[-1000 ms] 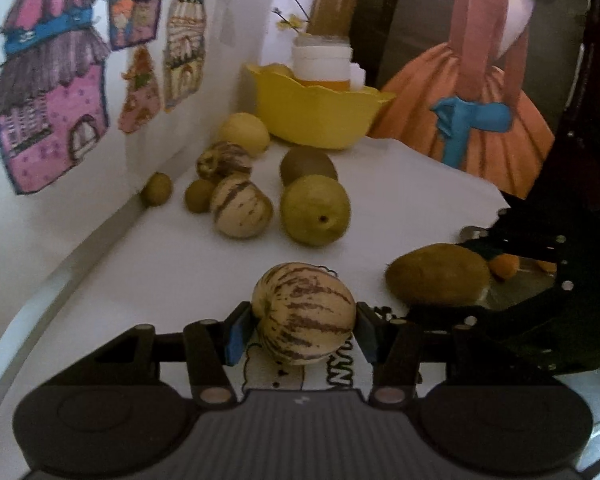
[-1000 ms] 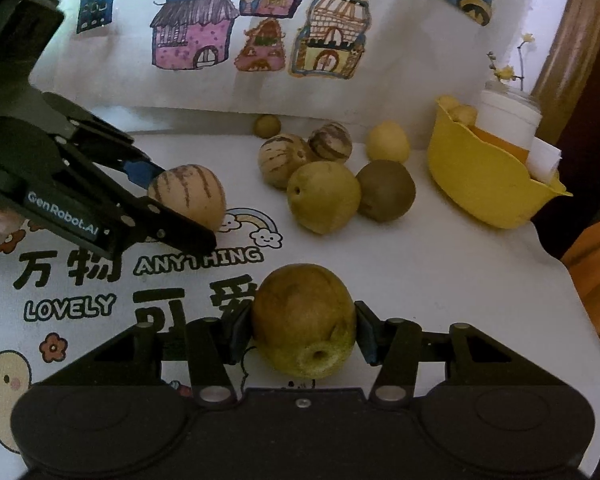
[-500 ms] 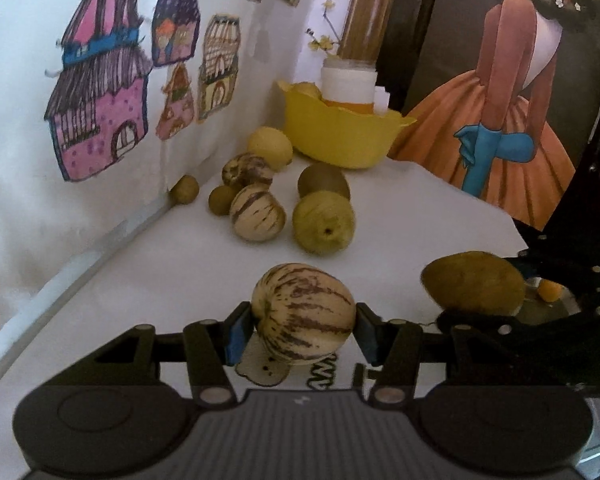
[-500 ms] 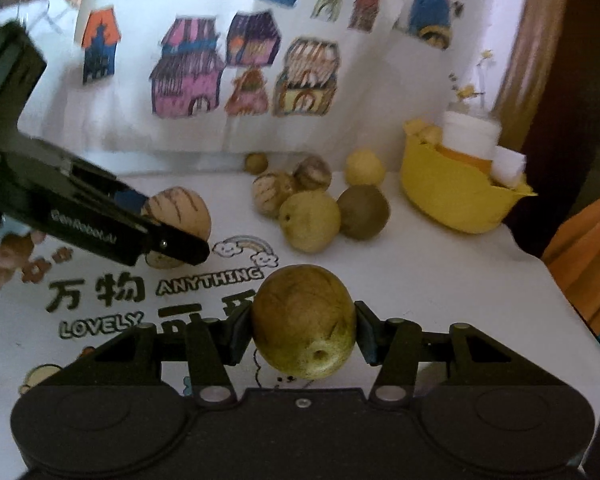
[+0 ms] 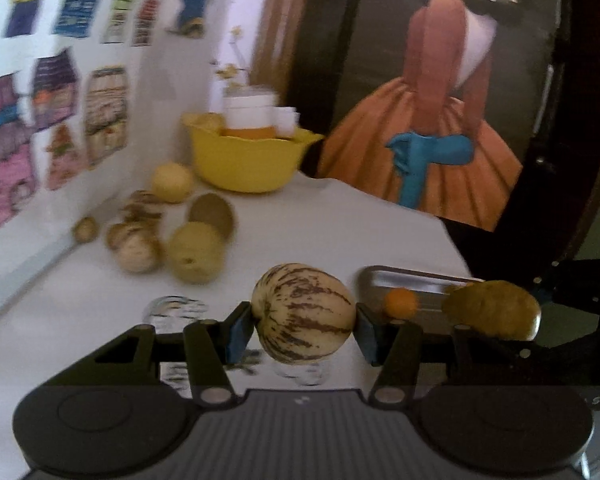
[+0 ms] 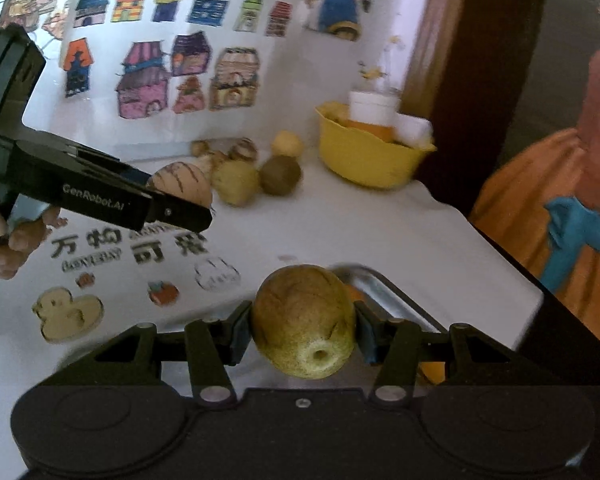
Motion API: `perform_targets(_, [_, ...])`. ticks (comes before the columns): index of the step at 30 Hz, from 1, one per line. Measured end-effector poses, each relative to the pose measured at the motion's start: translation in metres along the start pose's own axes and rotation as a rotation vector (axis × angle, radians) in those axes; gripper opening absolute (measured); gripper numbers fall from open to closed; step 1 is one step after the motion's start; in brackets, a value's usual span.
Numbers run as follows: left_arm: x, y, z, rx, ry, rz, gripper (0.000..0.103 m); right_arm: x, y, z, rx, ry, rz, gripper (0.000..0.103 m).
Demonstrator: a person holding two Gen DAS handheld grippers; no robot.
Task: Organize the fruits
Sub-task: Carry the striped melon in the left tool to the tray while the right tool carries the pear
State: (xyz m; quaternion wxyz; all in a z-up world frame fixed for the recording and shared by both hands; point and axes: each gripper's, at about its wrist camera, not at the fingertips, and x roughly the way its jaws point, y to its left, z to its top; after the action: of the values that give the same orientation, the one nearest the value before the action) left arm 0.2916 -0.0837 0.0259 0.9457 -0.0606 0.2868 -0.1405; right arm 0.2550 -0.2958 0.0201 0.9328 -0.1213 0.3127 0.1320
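Observation:
My left gripper (image 5: 304, 326) is shut on a cream striped melon (image 5: 304, 312) and holds it above the white table. It also shows in the right wrist view (image 6: 180, 190). My right gripper (image 6: 302, 334) is shut on a green-brown pear (image 6: 304, 320), held over a metal tray (image 6: 396, 304). In the left wrist view the pear (image 5: 492, 310) hangs over the tray (image 5: 412, 280), which holds a small orange fruit (image 5: 401, 303). Several loose fruits (image 5: 196, 252) lie near the wall.
A yellow bowl (image 5: 248, 160) with a white cup (image 5: 252, 112) stands at the back by the wall. The table's right edge (image 6: 508, 256) drops off beside a dark panel with a painted dress. The tablecloth bears printed pictures (image 6: 66, 314).
Both grippers have risen and moved right with their fruits. The metal tray with the orange fruit has come into view under the pear.

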Motion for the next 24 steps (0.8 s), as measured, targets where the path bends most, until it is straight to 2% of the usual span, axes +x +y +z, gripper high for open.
perform_targets(10, [0.023,-0.047,-0.007,0.077,0.051,-0.098,0.058,-0.009,-0.031,-0.035,0.059,0.031,-0.079,0.054])
perform_targets(17, [0.043,-0.061,-0.014,0.106,0.074,-0.117,0.058,-0.001,-0.040,-0.045,0.038,0.025,-0.127,0.054])
perform_targets(24, [0.055,-0.070,-0.023,0.168,0.080,-0.117,0.058,0.009,-0.044,-0.050,0.028,0.026,-0.139,0.054])
